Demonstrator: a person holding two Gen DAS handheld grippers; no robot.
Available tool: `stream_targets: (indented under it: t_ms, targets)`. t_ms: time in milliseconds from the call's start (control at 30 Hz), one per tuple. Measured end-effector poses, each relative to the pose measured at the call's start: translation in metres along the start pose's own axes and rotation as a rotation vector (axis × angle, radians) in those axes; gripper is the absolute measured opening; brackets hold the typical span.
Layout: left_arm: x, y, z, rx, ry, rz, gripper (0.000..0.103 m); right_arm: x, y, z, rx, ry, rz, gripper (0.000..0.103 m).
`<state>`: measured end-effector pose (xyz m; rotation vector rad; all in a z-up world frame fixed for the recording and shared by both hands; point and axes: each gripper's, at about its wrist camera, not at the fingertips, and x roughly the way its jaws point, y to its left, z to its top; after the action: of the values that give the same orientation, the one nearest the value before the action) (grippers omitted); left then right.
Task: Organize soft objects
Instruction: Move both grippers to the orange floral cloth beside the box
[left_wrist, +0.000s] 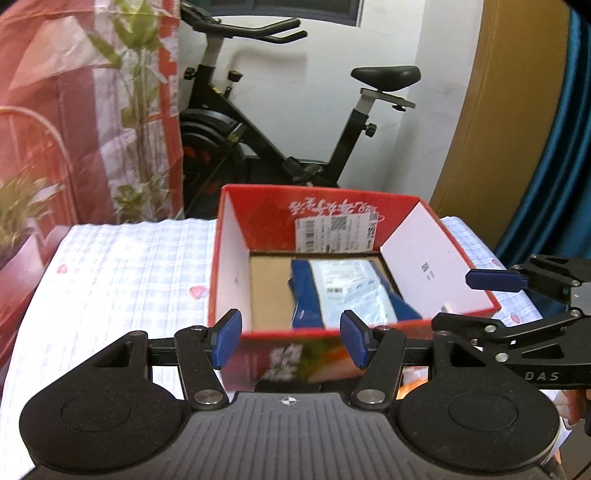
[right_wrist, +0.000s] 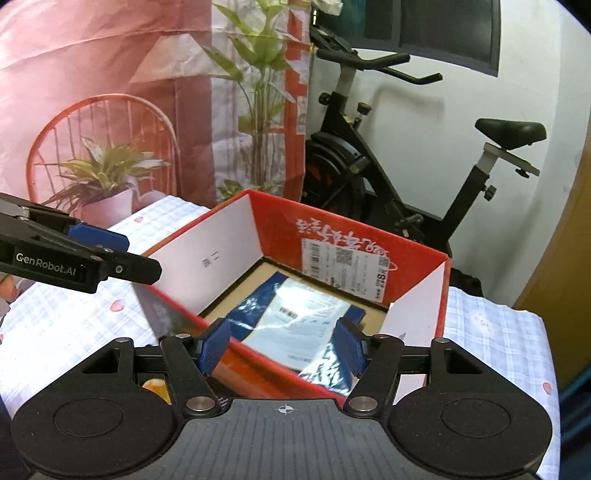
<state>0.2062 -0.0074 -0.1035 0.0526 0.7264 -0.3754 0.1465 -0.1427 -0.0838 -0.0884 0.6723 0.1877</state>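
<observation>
A red cardboard box (left_wrist: 295, 210) with white inner side walls stands open on a checked tablecloth (left_wrist: 129, 266). On its brown floor lies a soft blue plastic package (left_wrist: 347, 284) with a white label. My left gripper (left_wrist: 291, 339) hovers over the box's near wall, open, with nothing between its blue pads. From the right, my right gripper (left_wrist: 480, 301) reaches in beside the box. In the right wrist view the same box (right_wrist: 280, 229) and package (right_wrist: 295, 321) lie below my right gripper (right_wrist: 282, 350), which is open and clear of the package. My left gripper (right_wrist: 125, 254) shows at the left.
A black exercise bike (left_wrist: 258, 140) stands behind the table against a white wall. A printed backdrop (right_wrist: 110, 92) with plants and a chair hangs at the left. A wooden panel (left_wrist: 509, 110) and a blue curtain (left_wrist: 561, 147) rise at the right. The tablecloth (right_wrist: 491, 332) ends close to the box's right side.
</observation>
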Motion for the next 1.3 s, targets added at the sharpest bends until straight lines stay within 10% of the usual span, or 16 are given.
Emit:
stream_targets:
  t_ms: [1300]
  targets:
    - [-0.005,-0.005,-0.117,-0.110,0.099,0.015,0.062,0.002,0.044,-0.132,0.132,0.096,-0.011,0.065]
